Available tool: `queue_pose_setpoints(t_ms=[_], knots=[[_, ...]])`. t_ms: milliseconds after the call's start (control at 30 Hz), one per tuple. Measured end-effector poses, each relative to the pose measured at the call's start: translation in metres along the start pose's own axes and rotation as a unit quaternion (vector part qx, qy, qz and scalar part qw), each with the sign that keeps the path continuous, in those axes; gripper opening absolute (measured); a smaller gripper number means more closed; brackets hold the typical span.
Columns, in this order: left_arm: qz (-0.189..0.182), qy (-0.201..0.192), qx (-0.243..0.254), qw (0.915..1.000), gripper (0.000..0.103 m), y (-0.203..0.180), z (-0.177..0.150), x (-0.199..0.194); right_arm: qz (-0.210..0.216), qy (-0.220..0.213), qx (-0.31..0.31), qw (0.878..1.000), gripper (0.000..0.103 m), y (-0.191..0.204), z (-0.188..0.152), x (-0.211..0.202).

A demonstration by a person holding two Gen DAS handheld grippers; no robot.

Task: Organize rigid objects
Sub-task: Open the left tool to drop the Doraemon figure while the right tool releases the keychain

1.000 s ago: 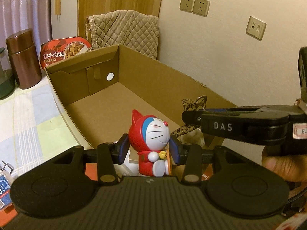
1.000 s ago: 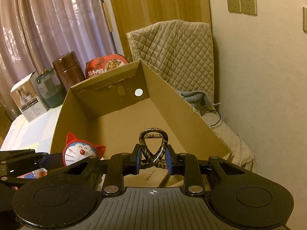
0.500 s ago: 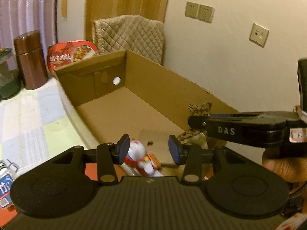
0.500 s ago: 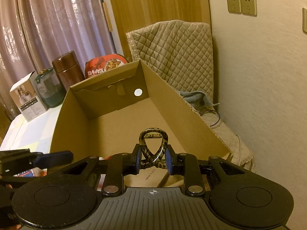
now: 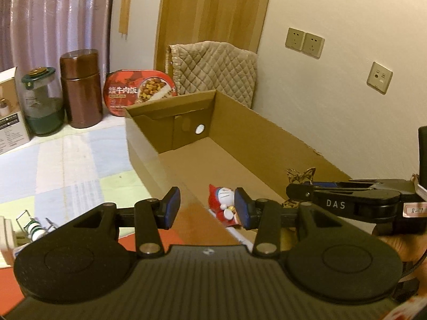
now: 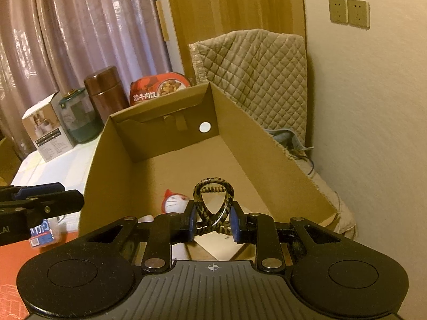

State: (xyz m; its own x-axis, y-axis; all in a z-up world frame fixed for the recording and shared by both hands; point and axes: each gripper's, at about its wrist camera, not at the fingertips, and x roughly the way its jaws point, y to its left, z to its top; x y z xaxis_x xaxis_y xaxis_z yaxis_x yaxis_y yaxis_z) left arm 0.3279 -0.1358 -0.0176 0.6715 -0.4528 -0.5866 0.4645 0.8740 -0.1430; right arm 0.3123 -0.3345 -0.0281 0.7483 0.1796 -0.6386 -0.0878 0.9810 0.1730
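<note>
Right wrist view: right gripper [image 6: 212, 224] fingers clench the tortoiseshell hair clip [image 6: 213, 202], loop pointing ahead over the cardboard box [image 6: 267, 165]. Doraemon figurine [image 5: 224, 204] lies inside, just beyond the left gripper [image 5: 206, 208], whose fingers stand released, empty.

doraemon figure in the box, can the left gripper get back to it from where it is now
Probably yes: the left gripper is open and empty, and the doraemon figure lies just ahead in the open-topped cardboard box, though the right gripper hovers close.
</note>
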Motion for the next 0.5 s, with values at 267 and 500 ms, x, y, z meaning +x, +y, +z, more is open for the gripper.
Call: queue_pose_setpoints(t_ms=[267,500], knots=[[0.017,-0.007,-0.014,0.9997,0.044,0.020,-0.004,-0.015,-0.013,-0.035,0.003,0.999,0.061,0.010,0.002,-0.005],[0.044,-0.019,-0.032,0.9983,0.051,0.051,-0.004,-0.039,-0.006,-0.059,0.002,0.998,0.061,0.026,0.006,-0.010]])
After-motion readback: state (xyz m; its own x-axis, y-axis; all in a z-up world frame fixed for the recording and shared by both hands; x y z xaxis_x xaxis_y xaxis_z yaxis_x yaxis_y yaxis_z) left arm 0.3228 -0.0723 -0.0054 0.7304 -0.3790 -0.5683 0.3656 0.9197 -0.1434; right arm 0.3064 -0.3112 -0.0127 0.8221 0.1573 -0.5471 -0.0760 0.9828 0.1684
